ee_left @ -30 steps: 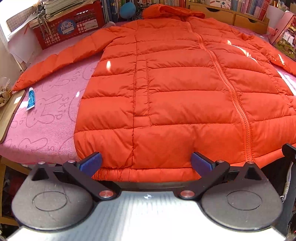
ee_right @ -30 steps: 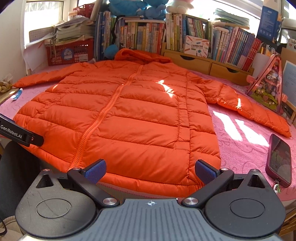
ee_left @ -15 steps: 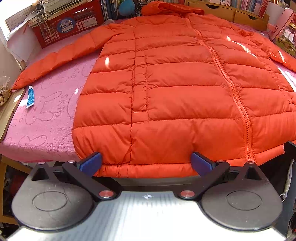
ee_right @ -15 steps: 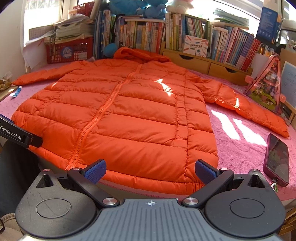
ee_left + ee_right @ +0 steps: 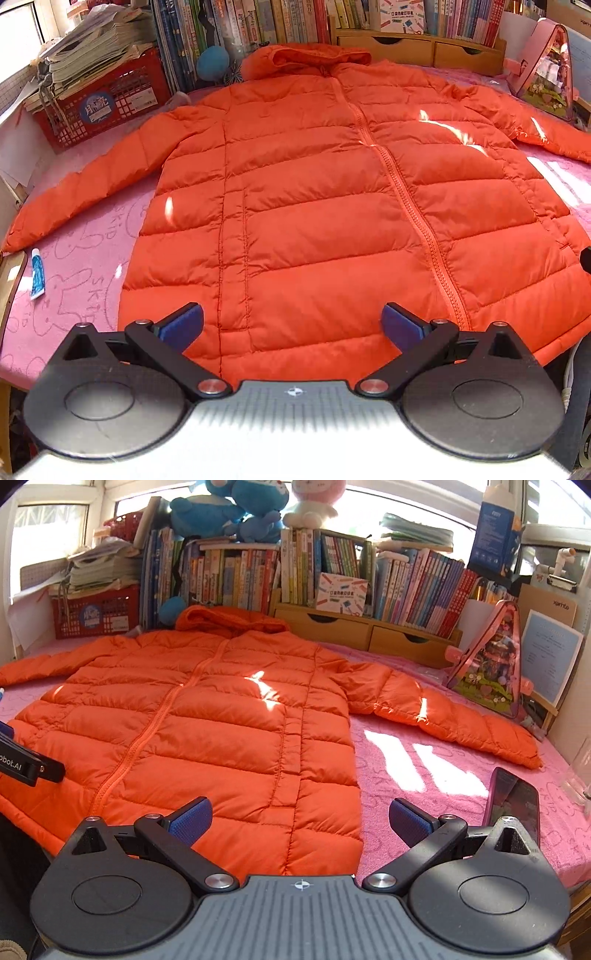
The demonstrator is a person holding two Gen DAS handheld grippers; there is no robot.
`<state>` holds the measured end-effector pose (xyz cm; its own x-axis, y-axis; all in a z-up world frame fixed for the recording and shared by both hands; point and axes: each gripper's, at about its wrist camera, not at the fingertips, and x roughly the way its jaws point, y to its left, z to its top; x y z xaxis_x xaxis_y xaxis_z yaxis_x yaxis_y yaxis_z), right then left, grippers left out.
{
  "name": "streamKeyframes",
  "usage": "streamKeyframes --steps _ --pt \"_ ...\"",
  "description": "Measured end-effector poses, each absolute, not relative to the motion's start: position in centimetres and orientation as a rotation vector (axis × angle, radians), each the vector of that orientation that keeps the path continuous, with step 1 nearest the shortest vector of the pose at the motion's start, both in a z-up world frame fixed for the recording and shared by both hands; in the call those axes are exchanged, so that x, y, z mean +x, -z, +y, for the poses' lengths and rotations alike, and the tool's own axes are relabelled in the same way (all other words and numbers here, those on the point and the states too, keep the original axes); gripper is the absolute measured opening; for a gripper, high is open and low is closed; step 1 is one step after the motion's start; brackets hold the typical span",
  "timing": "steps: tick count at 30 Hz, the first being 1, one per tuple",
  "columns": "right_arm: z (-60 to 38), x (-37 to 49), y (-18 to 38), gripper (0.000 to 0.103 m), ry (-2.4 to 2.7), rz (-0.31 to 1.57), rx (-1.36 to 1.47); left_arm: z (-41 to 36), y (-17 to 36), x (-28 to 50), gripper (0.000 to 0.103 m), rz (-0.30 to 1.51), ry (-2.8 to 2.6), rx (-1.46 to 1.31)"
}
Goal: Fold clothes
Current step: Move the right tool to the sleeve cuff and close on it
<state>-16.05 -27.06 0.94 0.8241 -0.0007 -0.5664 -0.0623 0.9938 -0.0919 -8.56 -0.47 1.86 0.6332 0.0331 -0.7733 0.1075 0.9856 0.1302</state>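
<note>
both wide open, gripping nothing: left gripper [image 5: 291,325] and right gripper [image 5: 300,819] over near hem of flat orange puffer jacket [image 5: 314,221].

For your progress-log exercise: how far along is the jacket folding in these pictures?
Done: the orange jacket lies spread flat, zipped, sleeves out, on the pink blanket. In hand: nothing; the left tool and right tool are open by the hem. Left: every fold, sleeves and body.
</note>
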Motion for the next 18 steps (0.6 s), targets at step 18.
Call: streamKeyframes --steps 18 --pt "-58.4 0.1 0.8 0.103 0.444 0.584 0.741 3.8 1.3 -1.3 0.103 0.917 -0.085 0.012"
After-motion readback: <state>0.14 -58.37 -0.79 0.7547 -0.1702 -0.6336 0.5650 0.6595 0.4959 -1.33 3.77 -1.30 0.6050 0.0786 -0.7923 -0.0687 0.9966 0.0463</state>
